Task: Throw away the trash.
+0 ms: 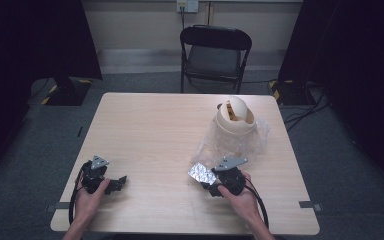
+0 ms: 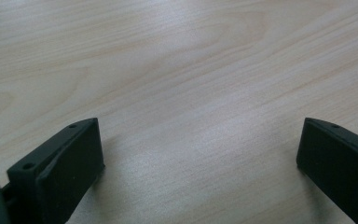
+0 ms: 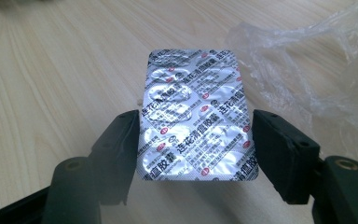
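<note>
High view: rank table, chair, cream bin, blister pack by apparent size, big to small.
1. table
2. chair, though it stands farther off, so it looks smaller than it is
3. cream bin
4. blister pack, held by the right gripper

Table (image 1: 150, 130): one, light wood. Folding chair (image 1: 215, 52): one, beyond the far edge. Handheld grippers: two, the left gripper (image 1: 120, 182) and the right gripper (image 1: 202, 181). Foil blister pack (image 3: 196, 116): one. Cream domed container (image 1: 235, 116): one. Clear plastic bag (image 1: 230, 142): one, crumpled. Hands: two.
</note>
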